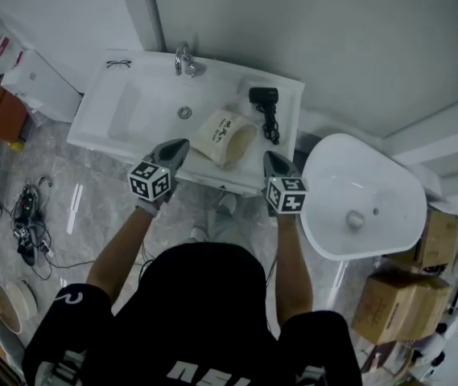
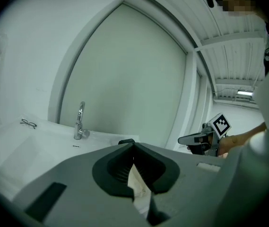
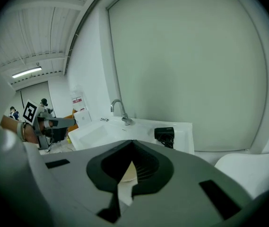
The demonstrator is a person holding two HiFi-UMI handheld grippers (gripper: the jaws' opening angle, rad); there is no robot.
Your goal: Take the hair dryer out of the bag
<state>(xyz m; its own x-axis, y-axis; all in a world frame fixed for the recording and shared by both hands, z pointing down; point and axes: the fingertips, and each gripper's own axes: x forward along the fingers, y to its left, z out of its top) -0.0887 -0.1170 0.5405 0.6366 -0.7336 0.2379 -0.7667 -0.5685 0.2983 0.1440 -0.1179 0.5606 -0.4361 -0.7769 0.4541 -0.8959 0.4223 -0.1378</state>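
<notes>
Person in a black short-sleeved T-shirt (image 1: 204,312), with white print on the back and a white mark on the left sleeve. Left gripper (image 1: 182,144) and right gripper (image 1: 268,156) have grey tapered shells and black ribbed inner pads. Each gripper carries a black-and-white square-marker cube (image 1: 150,181).

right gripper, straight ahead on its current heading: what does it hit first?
Probably the sink's right ledge, beside the bag, with the hair dryer just beyond. Depth is unclear.
</notes>
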